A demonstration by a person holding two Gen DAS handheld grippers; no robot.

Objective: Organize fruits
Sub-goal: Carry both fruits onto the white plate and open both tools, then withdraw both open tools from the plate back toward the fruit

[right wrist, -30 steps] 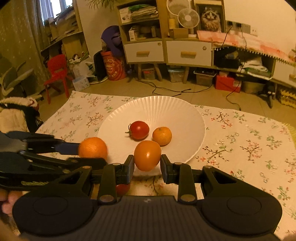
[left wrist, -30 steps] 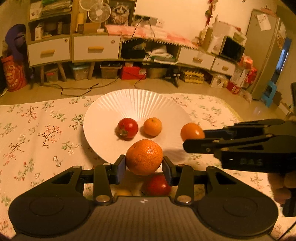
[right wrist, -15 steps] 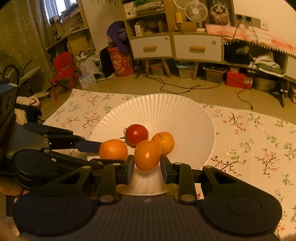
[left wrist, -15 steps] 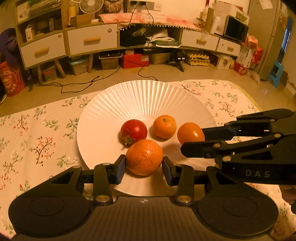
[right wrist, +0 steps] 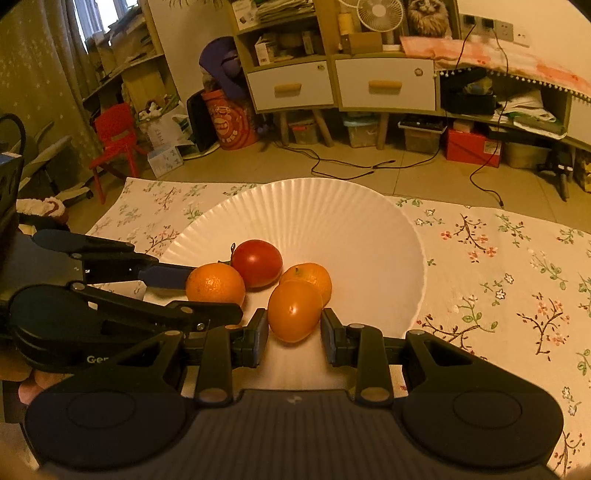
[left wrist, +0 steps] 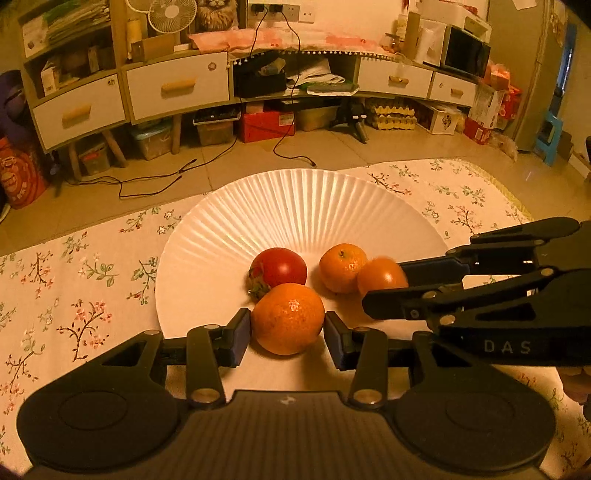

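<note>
Fruits: large mandarin (left wrist: 287, 318) between spread left claw (left wrist: 286, 332); smooth orange fruit (right wrist: 294, 311) between spread right claw (right wrist: 294, 332). Light, round, roll-prone; pinch at widest girth.

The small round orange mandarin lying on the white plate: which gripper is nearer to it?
Right. The right gripper holds a smooth orange fruit that looks to be touching the mandarin; the left gripper sits further off, across the plate, beside the red tomato.

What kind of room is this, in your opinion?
Probably a home living room: a drawer cabinet with a desk fan on top, a floral cloth spread on the floor, and a microwave.
</note>
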